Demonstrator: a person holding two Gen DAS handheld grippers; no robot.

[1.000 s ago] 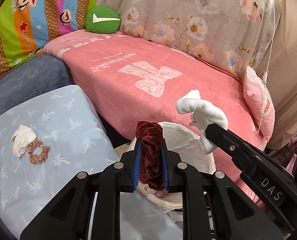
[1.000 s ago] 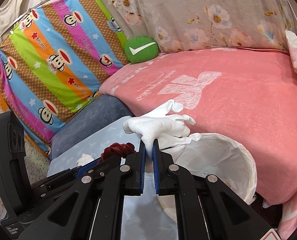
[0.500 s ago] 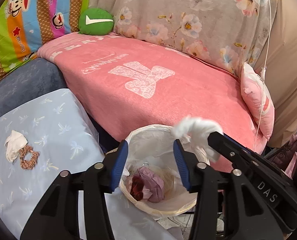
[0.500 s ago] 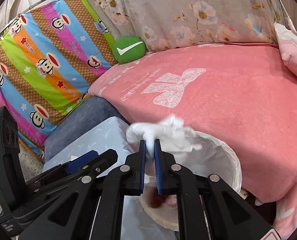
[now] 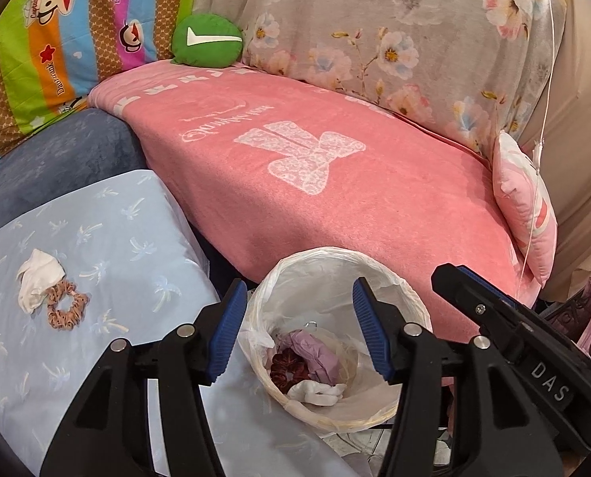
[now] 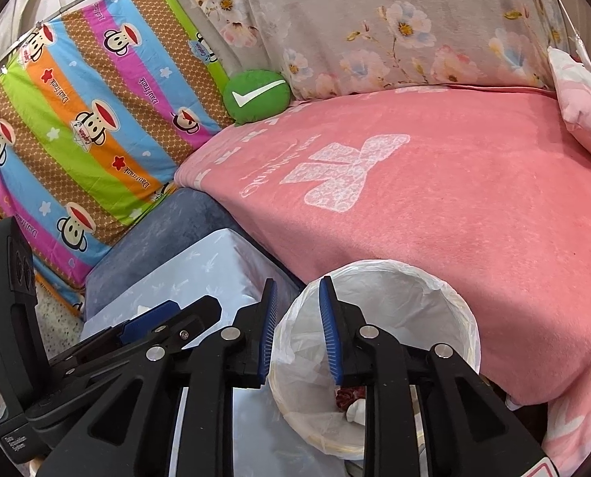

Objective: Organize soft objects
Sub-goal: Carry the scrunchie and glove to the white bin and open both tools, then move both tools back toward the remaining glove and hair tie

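A round bin (image 5: pixel 409 302) lined with a white bag stands between the pink sofa seat and the light blue surface. Inside it lie a dark red scrunchie (image 5: pixel 285 367), a mauve cloth (image 5: pixel 315 359) and a white cloth (image 5: pixel 317 393). My left gripper (image 5: pixel 295 318) hovers open and empty over the bin. My right gripper (image 6: pixel 295 318) is open too, empty, above the bin's (image 6: pixel 460 302) left rim. Out on the light blue surface (image 5: pixel 108 238) lie another white cloth (image 5: pixel 37 278) and a leopard-print scrunchie (image 5: pixel 67 310), touching each other.
A pink blanket (image 5: pixel 315 183) covers the sofa seat behind the bin. A green round cushion (image 5: pixel 206 41) sits at the back corner, a pink pillow (image 5: pixel 528 218) at the right end. A striped monkey-print cover (image 6: pixel 76 127) hangs at the left, over a blue-grey cushion (image 5: pixel 57 155).
The left gripper opened and dropped the dark red scrunchie into the bin. Then the right gripper opened and the white cloth fell in as well. Both grippers are now empty.
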